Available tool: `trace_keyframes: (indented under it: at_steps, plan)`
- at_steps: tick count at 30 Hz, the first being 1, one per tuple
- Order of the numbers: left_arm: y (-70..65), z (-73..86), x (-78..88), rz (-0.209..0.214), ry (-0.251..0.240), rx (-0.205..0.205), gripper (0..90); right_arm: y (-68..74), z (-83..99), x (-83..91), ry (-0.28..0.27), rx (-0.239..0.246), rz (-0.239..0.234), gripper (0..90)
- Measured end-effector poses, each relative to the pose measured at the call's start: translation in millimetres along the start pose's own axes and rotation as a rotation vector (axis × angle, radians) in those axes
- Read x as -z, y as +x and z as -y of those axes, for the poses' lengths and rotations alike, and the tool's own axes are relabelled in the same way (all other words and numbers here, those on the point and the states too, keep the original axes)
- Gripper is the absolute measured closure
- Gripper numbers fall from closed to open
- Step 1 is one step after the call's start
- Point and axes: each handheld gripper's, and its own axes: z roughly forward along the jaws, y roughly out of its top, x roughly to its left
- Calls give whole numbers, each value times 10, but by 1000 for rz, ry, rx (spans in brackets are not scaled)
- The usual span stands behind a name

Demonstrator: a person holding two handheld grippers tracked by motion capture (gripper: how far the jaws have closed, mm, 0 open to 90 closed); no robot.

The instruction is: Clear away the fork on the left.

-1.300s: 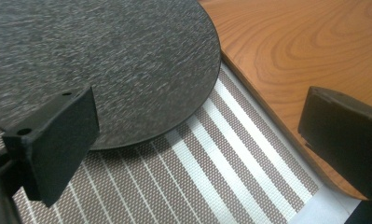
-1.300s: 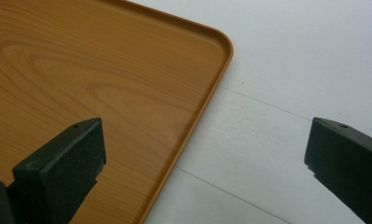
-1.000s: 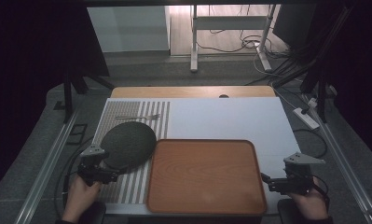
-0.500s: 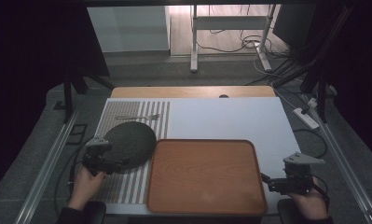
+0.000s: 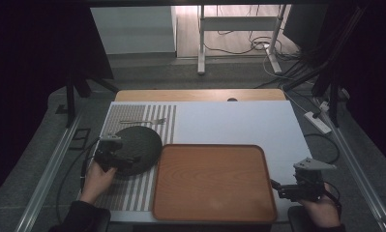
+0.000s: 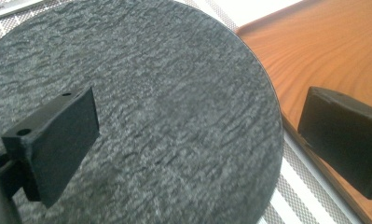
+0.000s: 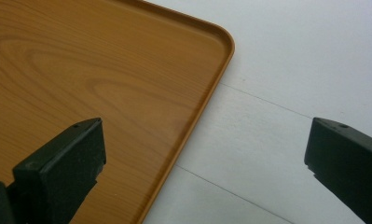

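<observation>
Two grippers are in my hands, both with their fingers spread wide and gripping nothing. My left gripper (image 5: 114, 155) hangs over the near-left edge of the dark round plate (image 5: 136, 149); in the left gripper view its fingers (image 6: 58, 140) are parted over the plate's rough grey face (image 6: 165, 93), and I cannot tell whether they touch it. That plate lies on the striped mat (image 5: 132, 193) at the left of the surface, its right edge just beside the wooden tray (image 5: 212, 181). Nothing lies on the plate, and nothing in the tray. A fork (image 5: 143, 121) lies on the mat beyond the plate, well apart from it. My right gripper (image 5: 289, 187) is off the tray's near-right corner; in the right gripper view its fingers (image 7: 62, 172) straddle that rounded corner (image 7: 223, 39), one over the wood, the other over the white surface (image 7: 286, 84).
</observation>
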Motion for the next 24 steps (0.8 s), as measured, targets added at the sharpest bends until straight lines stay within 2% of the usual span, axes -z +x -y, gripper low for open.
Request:
trace_keyframes:
  at_steps: [10, 24]
  plan:
    - [73, -135, -152, 8, 19, -7, 0, 0, -1, -3, 4, 0, -2, 0]
    - [218, -354, -319, -22, 35, 5, 0, -1, -1, -6, 4, 0, -3, 0]
